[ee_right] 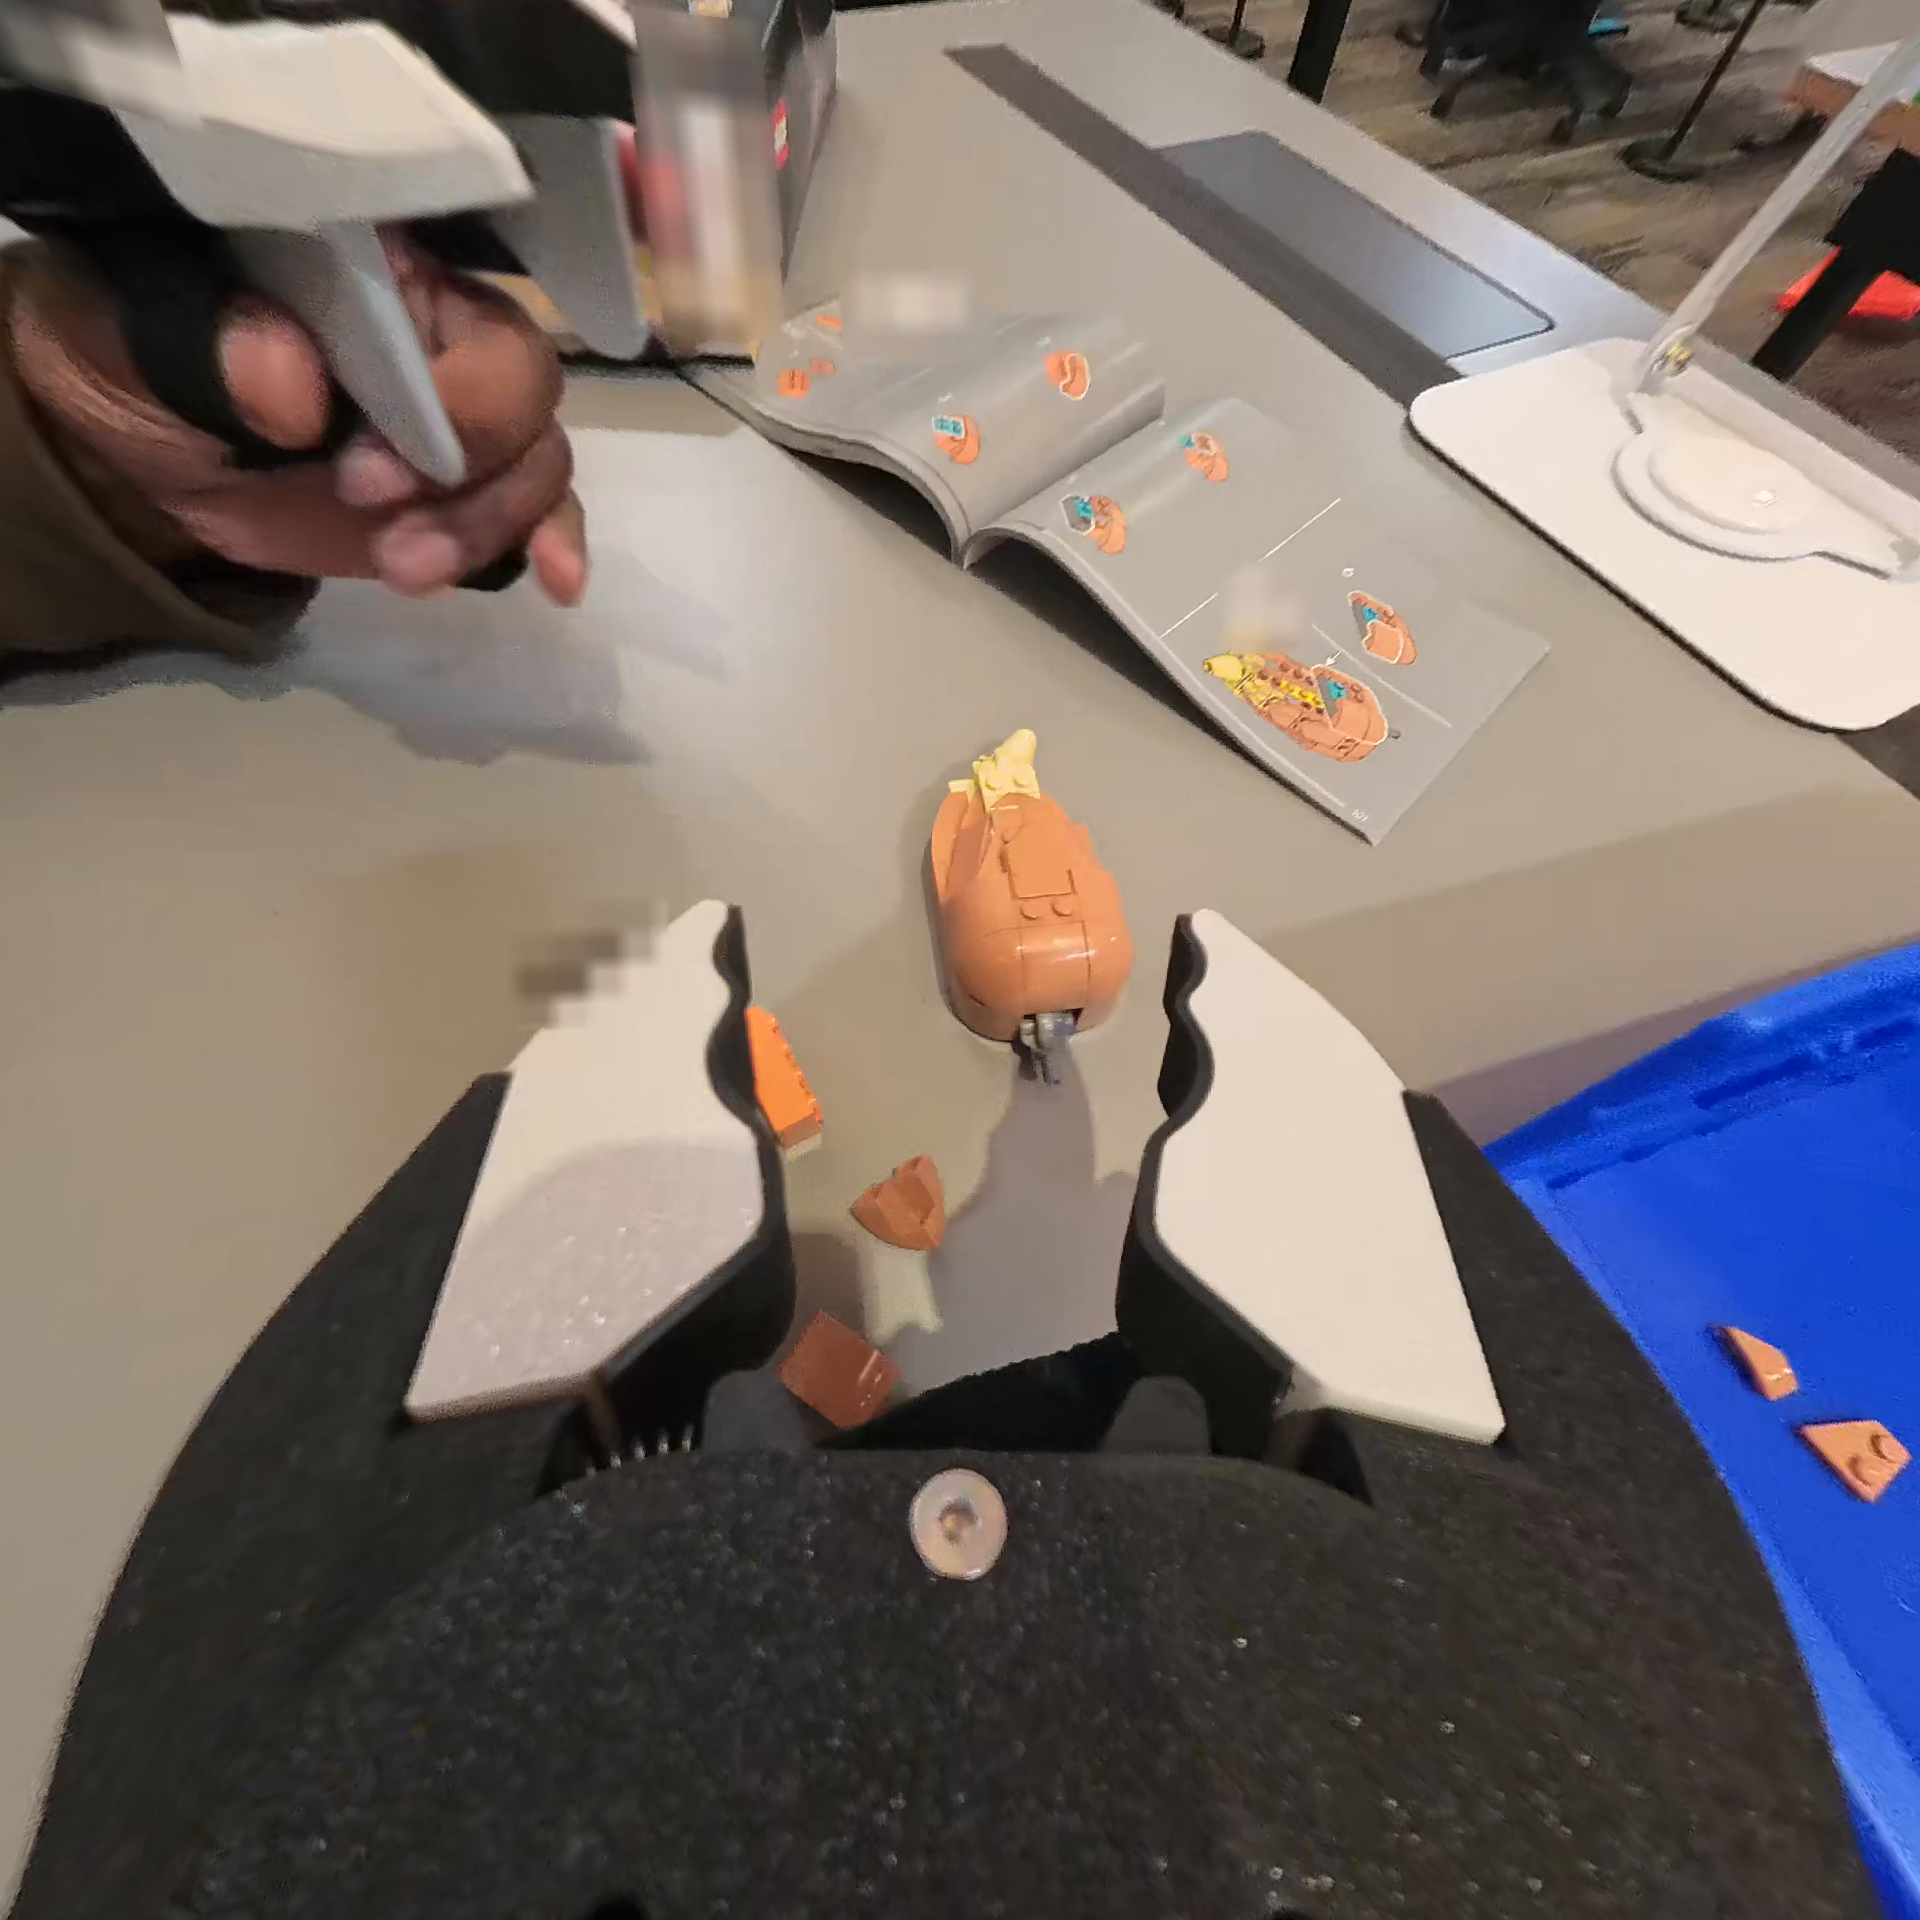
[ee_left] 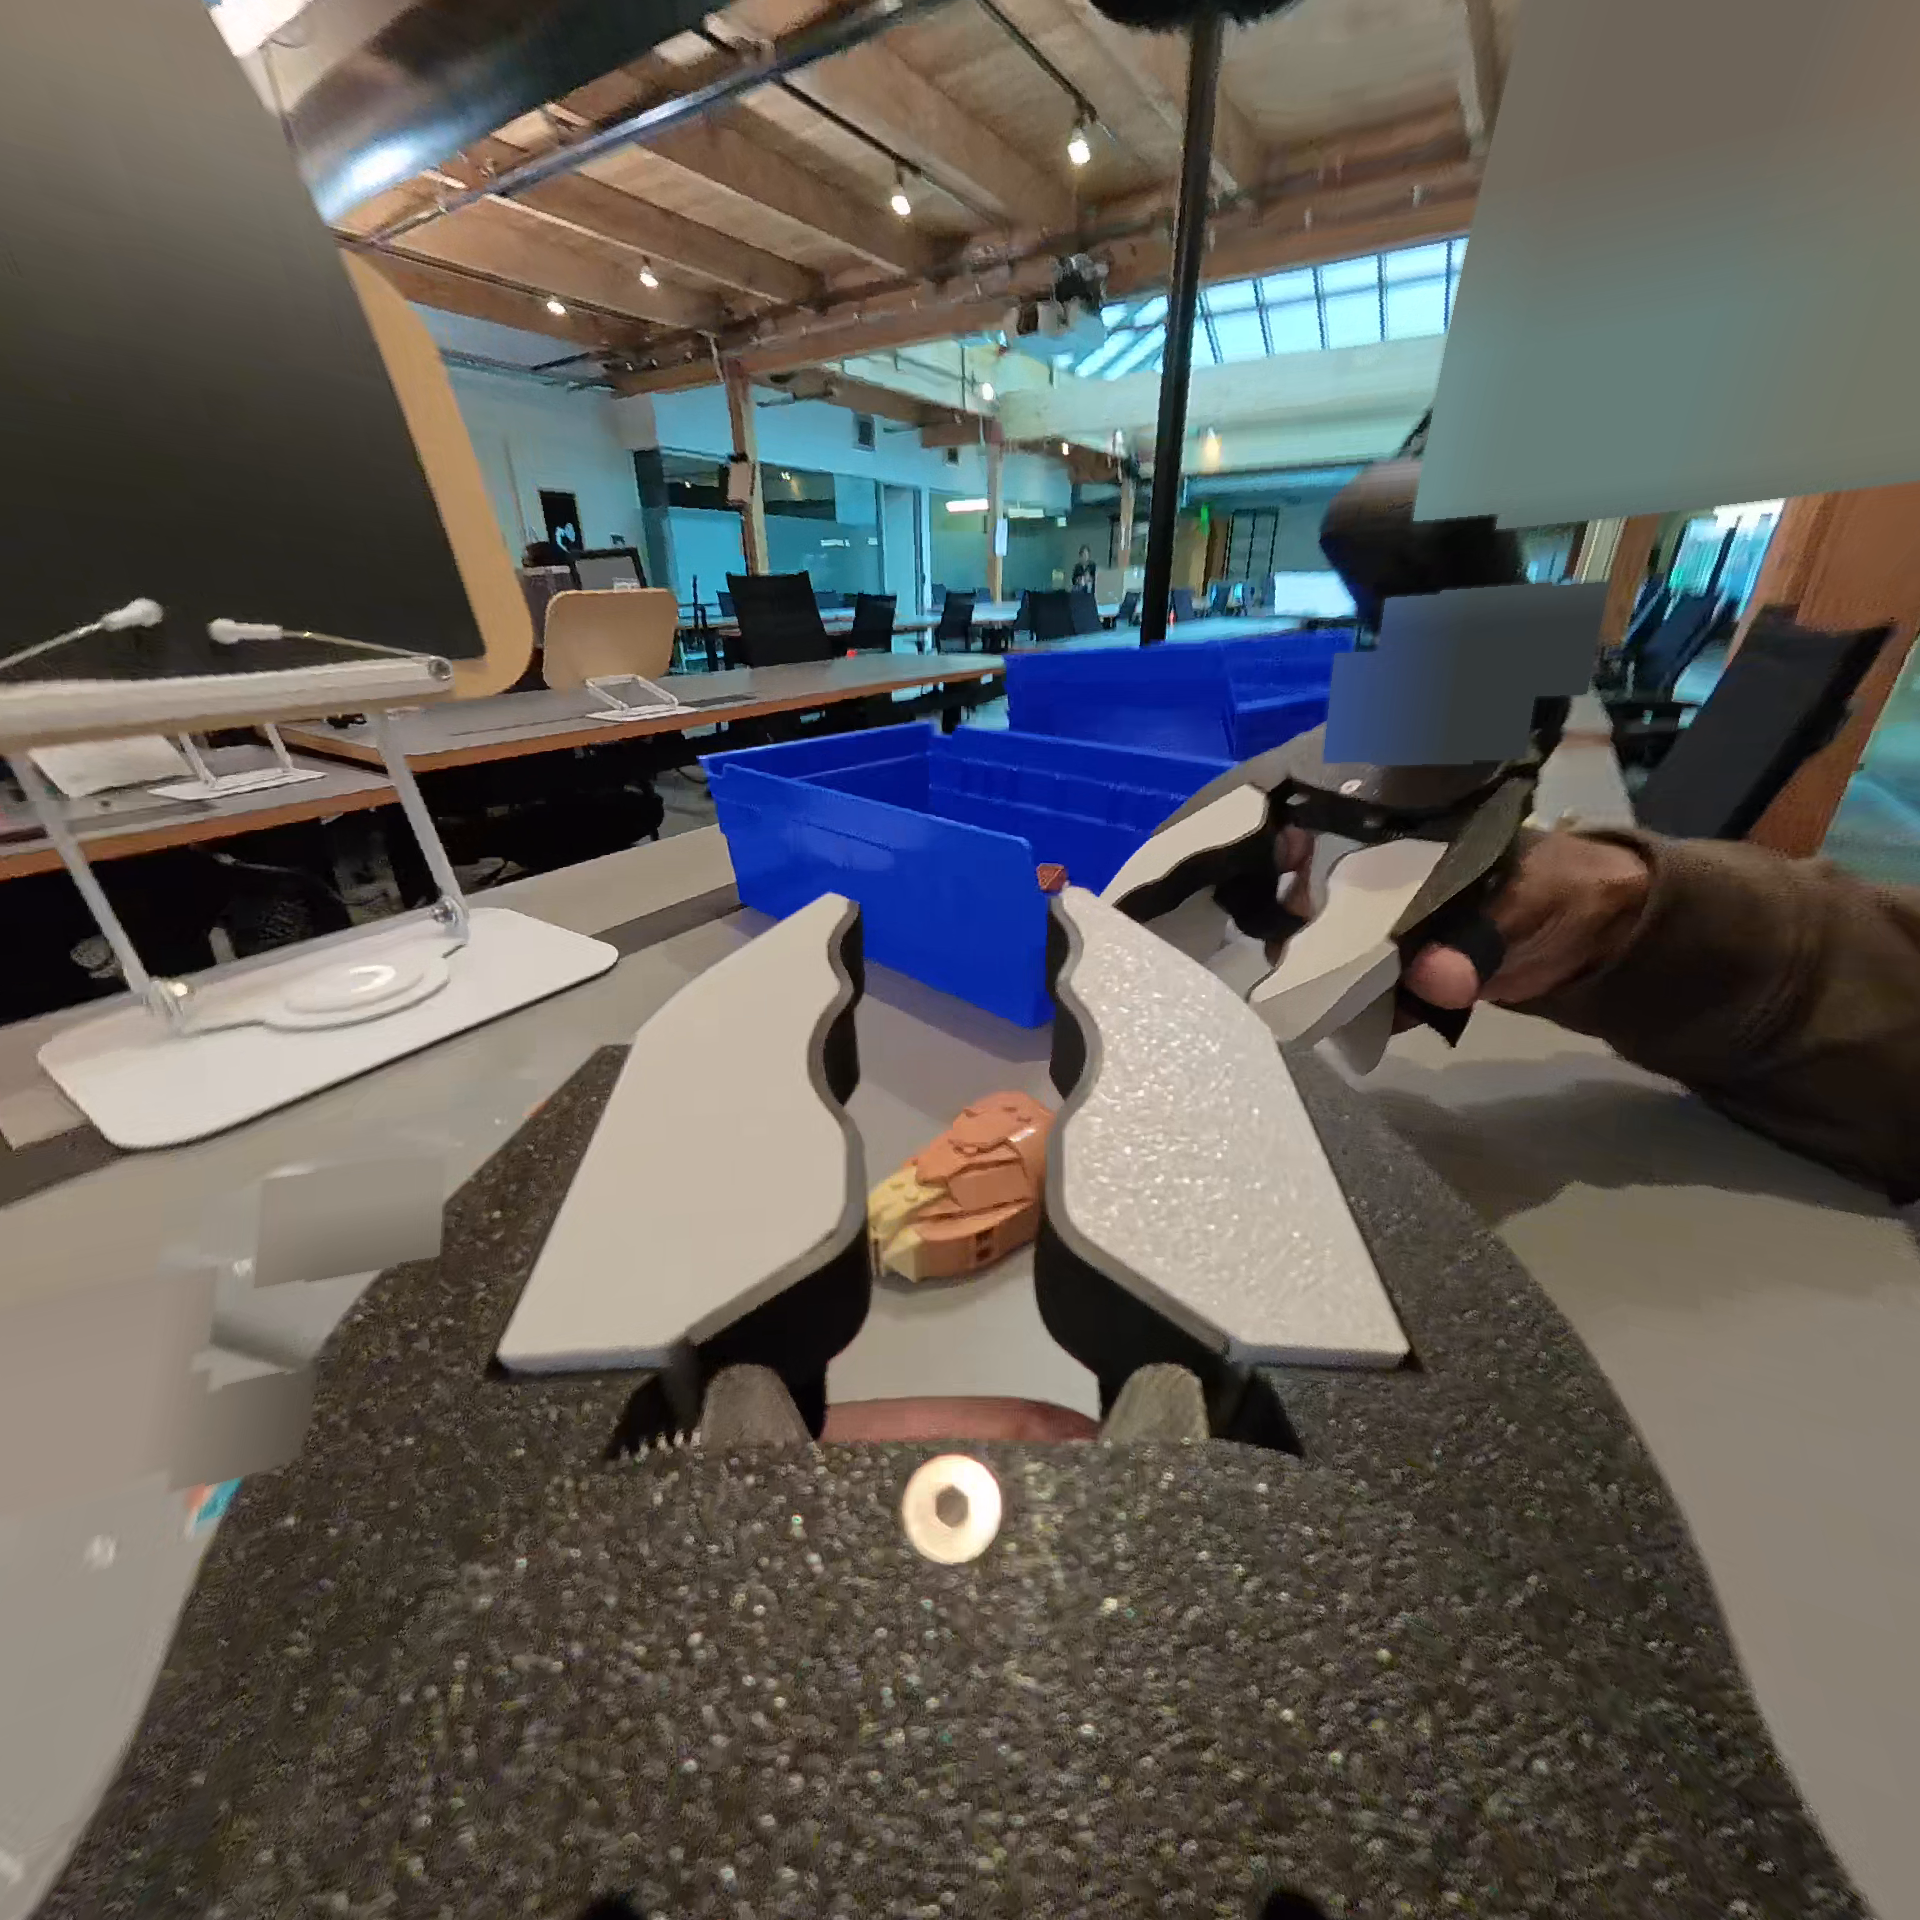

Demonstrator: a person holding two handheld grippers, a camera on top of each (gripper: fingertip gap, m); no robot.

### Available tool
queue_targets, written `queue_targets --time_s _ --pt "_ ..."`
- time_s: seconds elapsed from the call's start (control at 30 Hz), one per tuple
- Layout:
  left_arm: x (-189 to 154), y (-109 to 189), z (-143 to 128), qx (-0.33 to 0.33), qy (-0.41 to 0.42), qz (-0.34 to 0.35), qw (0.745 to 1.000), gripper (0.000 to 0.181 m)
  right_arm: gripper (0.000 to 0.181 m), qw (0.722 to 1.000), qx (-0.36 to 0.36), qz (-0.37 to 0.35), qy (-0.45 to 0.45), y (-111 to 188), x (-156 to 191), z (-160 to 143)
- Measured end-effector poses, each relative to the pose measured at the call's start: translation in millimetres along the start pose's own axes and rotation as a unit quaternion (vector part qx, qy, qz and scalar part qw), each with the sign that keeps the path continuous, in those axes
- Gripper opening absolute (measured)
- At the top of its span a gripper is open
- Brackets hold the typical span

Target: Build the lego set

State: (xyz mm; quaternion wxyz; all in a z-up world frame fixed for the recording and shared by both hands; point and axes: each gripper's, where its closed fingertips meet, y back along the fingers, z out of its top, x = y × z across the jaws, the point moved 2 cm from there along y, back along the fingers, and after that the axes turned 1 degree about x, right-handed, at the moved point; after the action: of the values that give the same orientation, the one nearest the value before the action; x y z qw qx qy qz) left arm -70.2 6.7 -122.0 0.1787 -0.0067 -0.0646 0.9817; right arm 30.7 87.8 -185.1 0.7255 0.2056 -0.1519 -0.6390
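A tan and orange lego model (ee_right: 1023, 925) with a yellow tip lies on the grey table (ee_right: 312, 935). My right gripper (ee_right: 956, 925) is open and empty, hovering just short of the model. Three loose orange pieces (ee_right: 904, 1200) lie on the table between its fingers. My left gripper (ee_left: 956, 914) is open and empty, held above the table with the model (ee_left: 961, 1184) showing below its fingers. In the right wrist view the left gripper (ee_right: 343, 239) is at the top left, in a hand. The right gripper (ee_left: 1195, 935) shows in the left wrist view beside the bin.
A blue bin (ee_right: 1714, 1195) at the right holds two orange pieces (ee_right: 1855, 1455). More blue bins (ee_left: 883, 852) stand behind. An open instruction booklet (ee_right: 1143, 499) lies beyond the model, a box (ee_right: 717, 156) behind it. A white stand base (ee_right: 1662, 499) sits at the far right.
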Motion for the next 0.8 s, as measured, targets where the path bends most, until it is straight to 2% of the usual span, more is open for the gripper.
queue_targets --time_s 0.1,0.17,0.33,0.43,0.6,0.8 --pt "5.3 -29.4 -6.6 0.052 -0.034 -0.001 0.998 0.041 0.072 1.000 -0.011 -0.006 -0.006 6.6 -5.5 1.6" --pt "2.9 -43.5 -13.3 0.072 -0.019 -0.031 0.997 0.048 0.071 1.000 -0.011 -0.008 -0.011 7.3 -8.5 0.0" --pt "2.2 -50.0 -34.5 0.094 0.019 -0.069 0.993 0.072 0.070 1.000 -0.004 -0.013 -0.014 1.0 -12.9 -2.8" --pt "5.6 -45.6 -37.1 0.094 0.036 -0.064 0.993 0.072 0.070 1.000 -0.003 -0.026 -0.015 -2.9 -17.5 -2.5" --pt "4.3 -38.3 -29.0 0.052 0.048 -0.068 0.995 0.066 0.066 0.999 -0.006 -0.042 -0.019 -4.7 -27.1 -2.2" --pt "-0.6 -38.1 -35.5 0.067 0.050 -0.086 0.993 0.063 0.059 0.999 0.001 -0.033 -0.007 -6.4 -28.3 -8.2"
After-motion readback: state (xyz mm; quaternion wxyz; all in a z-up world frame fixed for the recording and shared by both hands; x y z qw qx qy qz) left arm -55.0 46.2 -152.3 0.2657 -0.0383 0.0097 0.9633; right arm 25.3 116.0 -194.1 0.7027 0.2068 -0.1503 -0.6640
